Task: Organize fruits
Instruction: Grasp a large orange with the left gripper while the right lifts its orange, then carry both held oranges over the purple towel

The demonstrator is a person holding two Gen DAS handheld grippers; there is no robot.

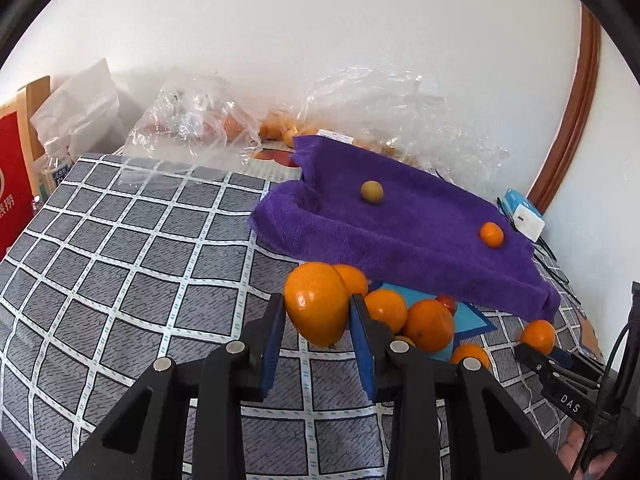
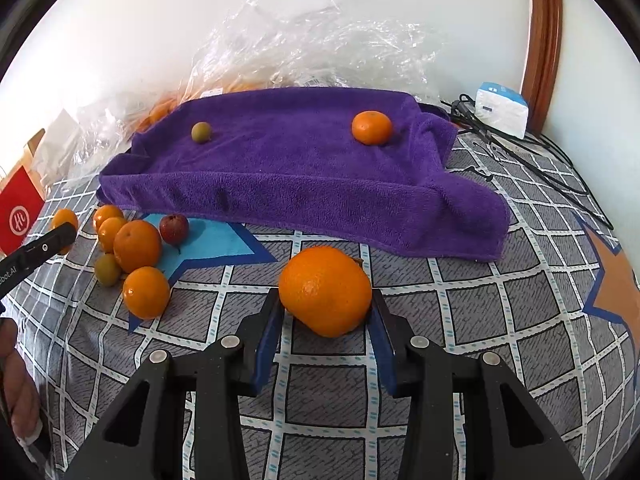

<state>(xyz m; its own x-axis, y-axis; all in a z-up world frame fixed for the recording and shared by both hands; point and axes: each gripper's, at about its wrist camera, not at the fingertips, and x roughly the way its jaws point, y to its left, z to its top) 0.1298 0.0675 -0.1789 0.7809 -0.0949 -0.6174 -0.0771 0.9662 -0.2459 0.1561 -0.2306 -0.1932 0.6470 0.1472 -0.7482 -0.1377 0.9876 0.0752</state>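
My left gripper (image 1: 318,310) is shut on a large orange (image 1: 316,302), held above the checked cloth. My right gripper (image 2: 326,312) is shut on another large orange (image 2: 325,290) just above the cloth. A purple towel (image 2: 288,164) lies over a raised tray; on it sit a small green fruit (image 2: 201,132) and a mandarin (image 2: 371,127). A pile of oranges (image 2: 137,245), with a red fruit (image 2: 174,228) and a green one (image 2: 107,269), lies left of the towel's front edge. The right gripper also shows in the left wrist view (image 1: 538,350), beside an orange (image 1: 537,336).
Clear plastic bags (image 2: 320,44) with more fruit lie behind the towel against the wall. A white and blue box (image 2: 502,108) and black cables (image 2: 532,164) are at the far right. A red box (image 1: 12,184) and bottles (image 1: 54,168) stand at the left.
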